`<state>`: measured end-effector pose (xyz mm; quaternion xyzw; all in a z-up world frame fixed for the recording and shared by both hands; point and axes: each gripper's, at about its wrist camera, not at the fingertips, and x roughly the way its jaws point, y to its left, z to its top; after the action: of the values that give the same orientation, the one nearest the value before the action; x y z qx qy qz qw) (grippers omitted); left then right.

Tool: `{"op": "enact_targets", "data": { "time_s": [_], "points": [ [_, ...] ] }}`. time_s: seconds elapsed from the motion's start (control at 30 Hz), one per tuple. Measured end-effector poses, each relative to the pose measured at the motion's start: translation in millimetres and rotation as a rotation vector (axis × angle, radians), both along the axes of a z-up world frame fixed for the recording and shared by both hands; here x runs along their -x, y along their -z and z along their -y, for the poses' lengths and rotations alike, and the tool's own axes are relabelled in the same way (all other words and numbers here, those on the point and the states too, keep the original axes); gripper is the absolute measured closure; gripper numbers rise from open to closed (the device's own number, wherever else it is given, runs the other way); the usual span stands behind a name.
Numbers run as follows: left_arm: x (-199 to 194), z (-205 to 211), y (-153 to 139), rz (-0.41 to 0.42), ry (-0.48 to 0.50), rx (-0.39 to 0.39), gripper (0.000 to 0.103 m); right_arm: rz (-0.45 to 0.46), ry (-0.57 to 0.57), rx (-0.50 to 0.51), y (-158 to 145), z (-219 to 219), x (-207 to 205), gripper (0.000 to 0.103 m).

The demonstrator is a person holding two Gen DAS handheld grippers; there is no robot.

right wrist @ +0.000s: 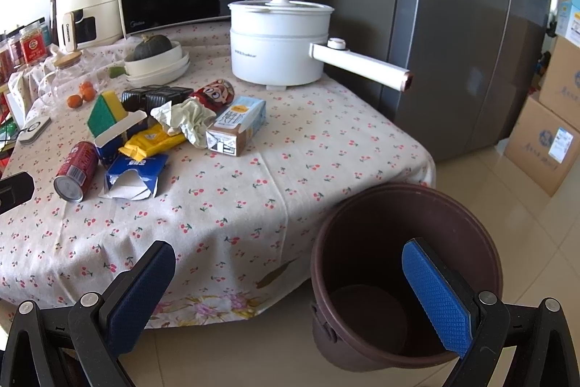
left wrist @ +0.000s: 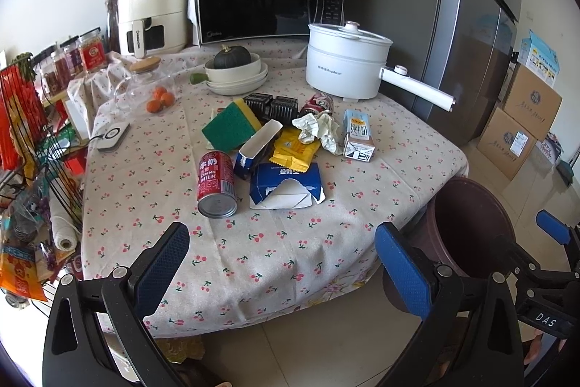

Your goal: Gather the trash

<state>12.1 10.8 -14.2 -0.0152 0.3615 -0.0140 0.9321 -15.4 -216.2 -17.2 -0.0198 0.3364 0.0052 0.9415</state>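
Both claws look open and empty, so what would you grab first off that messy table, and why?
Probably reach the left gripper forward to the red milk can: it lies on its side nearest that gripper, clear of the pile. The brown bin stands empty beside the table.

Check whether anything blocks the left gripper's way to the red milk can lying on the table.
Nothing visible does. The left gripper hangs open over the near table edge, and only bare cherry-print tablecloth lies between it and the red milk can. The torn blue box sits beside the can, to its right, not in front.
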Motion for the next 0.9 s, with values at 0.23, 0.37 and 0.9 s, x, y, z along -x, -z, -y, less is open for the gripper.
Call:
{"op": "enact_targets", "data": {
  "time_s": [0.23, 0.37, 0.9],
  "points": [
    [2.0, -1.0, 2.2, 0.000, 0.002, -0.001, 0.000, -0.004, 0.001, 0.002, 0.8, 0.8, 0.4, 0.000],
    [1.9, -0.9, 2.3, 0.000, 0.001, -0.001, 0.000, -0.003, 0.001, 0.001, 0.9, 0.9, 0.5, 0.000],
    [2.4, -0.7, 2.5, -0.003, 0.001, -0.002, 0.000, -0.006, 0.004, -0.002, 0.8, 1.0, 0.0, 0.000]
  ]
}}
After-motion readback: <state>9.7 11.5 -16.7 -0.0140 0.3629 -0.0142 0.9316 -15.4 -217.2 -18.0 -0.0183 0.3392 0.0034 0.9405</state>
